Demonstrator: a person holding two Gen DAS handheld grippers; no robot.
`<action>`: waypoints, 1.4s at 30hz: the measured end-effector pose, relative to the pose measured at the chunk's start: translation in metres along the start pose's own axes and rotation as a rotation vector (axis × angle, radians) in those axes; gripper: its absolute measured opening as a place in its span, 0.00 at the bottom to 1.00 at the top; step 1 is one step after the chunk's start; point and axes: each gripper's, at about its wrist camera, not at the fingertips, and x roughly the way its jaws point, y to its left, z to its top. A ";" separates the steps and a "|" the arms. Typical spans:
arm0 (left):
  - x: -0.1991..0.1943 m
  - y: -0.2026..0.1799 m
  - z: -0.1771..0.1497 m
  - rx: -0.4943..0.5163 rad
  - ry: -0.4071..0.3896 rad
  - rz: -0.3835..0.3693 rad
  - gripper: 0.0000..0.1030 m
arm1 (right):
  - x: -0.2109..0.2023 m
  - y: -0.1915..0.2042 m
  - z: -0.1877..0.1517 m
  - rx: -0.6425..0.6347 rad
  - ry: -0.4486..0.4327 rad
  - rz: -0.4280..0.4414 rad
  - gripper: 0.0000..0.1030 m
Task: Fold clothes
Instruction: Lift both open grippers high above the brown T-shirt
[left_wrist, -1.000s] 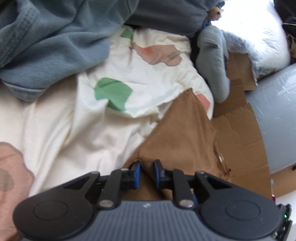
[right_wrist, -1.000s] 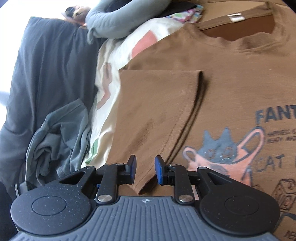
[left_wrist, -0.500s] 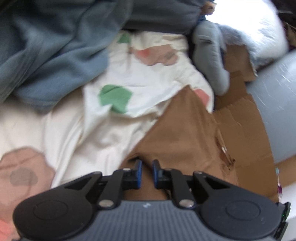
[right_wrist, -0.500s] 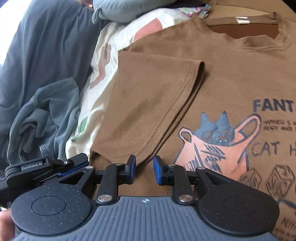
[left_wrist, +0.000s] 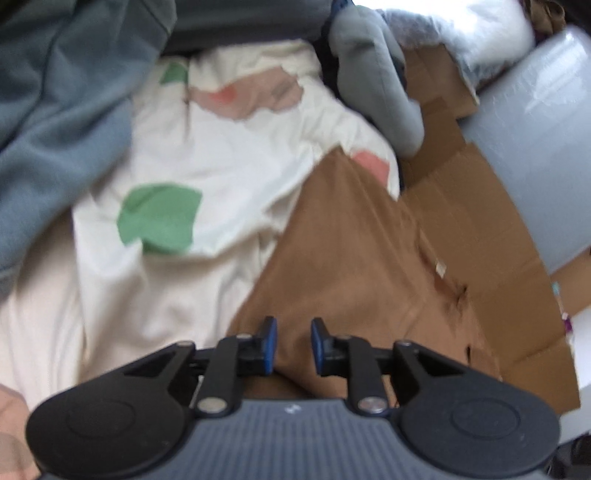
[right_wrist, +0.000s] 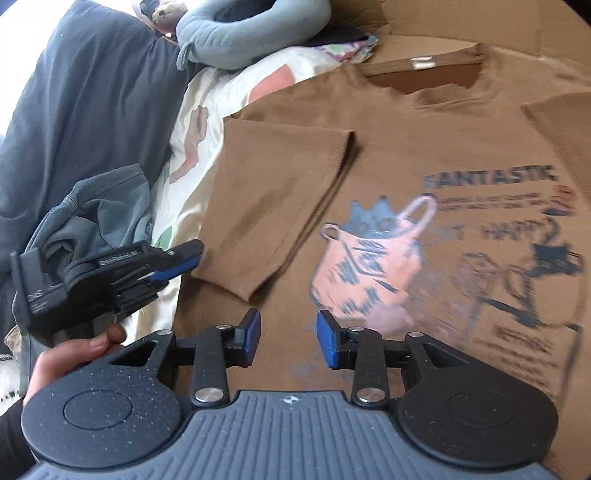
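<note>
A brown T-shirt (right_wrist: 424, 140) with a cat-in-a-pot print (right_wrist: 369, 258) lies flat, front up, its sleeve (right_wrist: 273, 206) folded in over the chest. My right gripper (right_wrist: 289, 334) hovers over the shirt's lower part; its jaws are opening with nothing between them. My left gripper (left_wrist: 293, 345) is over the brown shirt (left_wrist: 351, 258) near its edge. Its jaws are also opening, and the pads stand apart from the cloth. In the right wrist view the left gripper (right_wrist: 181, 262) shows at the shirt's left edge, held by a hand (right_wrist: 74, 354).
A cream sheet with green and pink patches (left_wrist: 221, 155) lies beside the shirt. Blue-grey garments (left_wrist: 55, 110) are heaped at the left, with a dark grey cloth (right_wrist: 81, 110) behind. A grey neck pillow (right_wrist: 251, 33), flattened cardboard (left_wrist: 480, 229) and a pale grey roll (left_wrist: 546, 147) sit beyond.
Both grippers' jaws have widened. The right gripper has pulled back and up, so more of the print shows. The left gripper has come into the right wrist view.
</note>
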 end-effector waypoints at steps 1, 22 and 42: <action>0.000 -0.002 -0.002 0.026 0.012 0.014 0.21 | -0.008 -0.002 -0.002 0.000 -0.008 -0.011 0.46; -0.160 -0.128 0.029 0.258 0.068 0.132 0.74 | -0.238 -0.022 0.025 0.033 -0.192 -0.185 0.83; -0.321 -0.212 0.031 0.316 0.219 0.176 0.91 | -0.460 0.023 0.083 -0.025 -0.252 -0.210 0.85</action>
